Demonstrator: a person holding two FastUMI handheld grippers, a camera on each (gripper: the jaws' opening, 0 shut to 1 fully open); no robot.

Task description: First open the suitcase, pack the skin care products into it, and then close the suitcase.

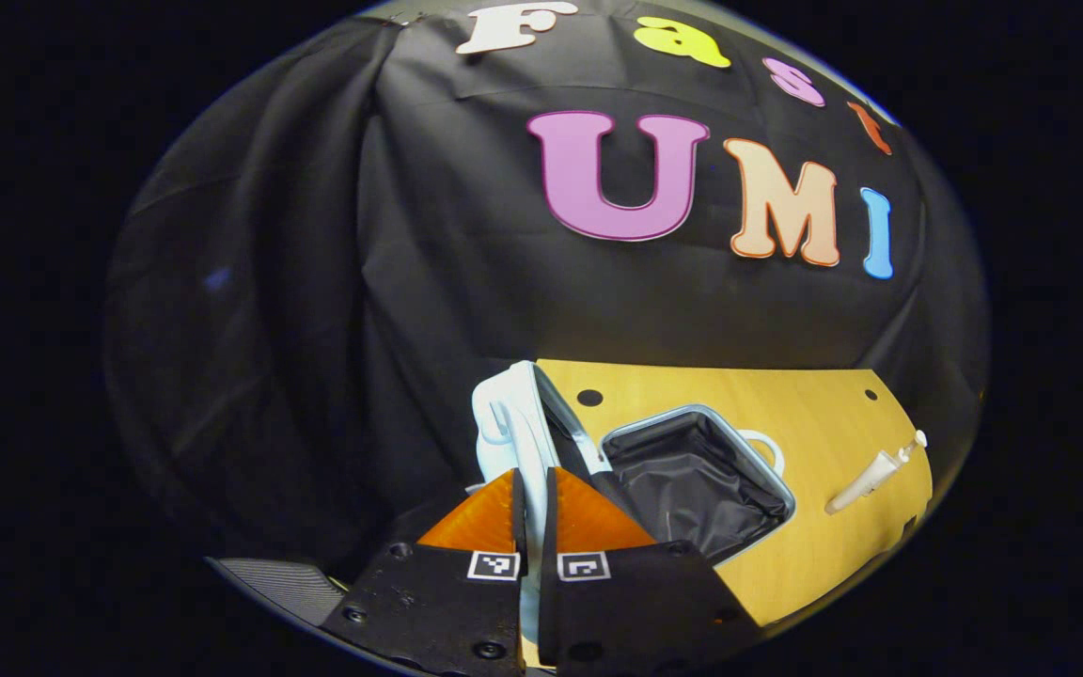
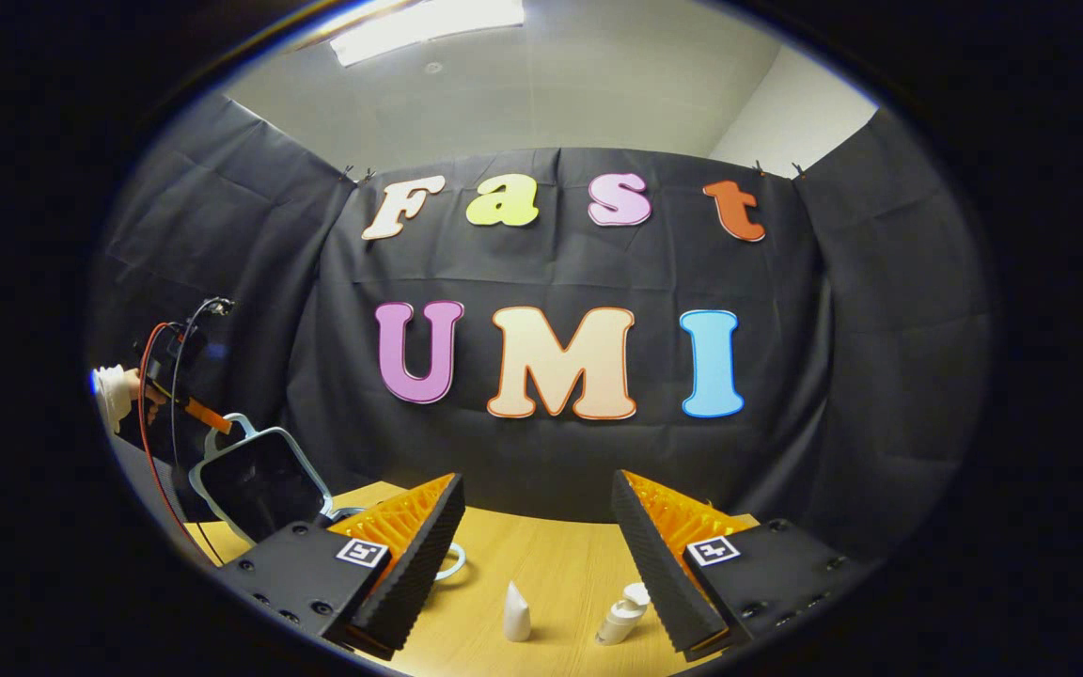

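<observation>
- Worktop (image 2: 560,564): pale wood, seen ahead of and between the right tool's fingers; in the left gripper view it has dark round holes (image 1: 589,398).
- Black cloth wall (image 2: 842,376): hangs behind the worktop, creased.
- Ceiling light (image 2: 429,19): lit, high above the cloth.
- White room wall (image 2: 786,122): upper right, behind the cloth.

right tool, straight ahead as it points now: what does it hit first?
Probably nothing close: the open right tool points over the small white bottle and the table toward the black cloth wall. Depth unclear.
</observation>
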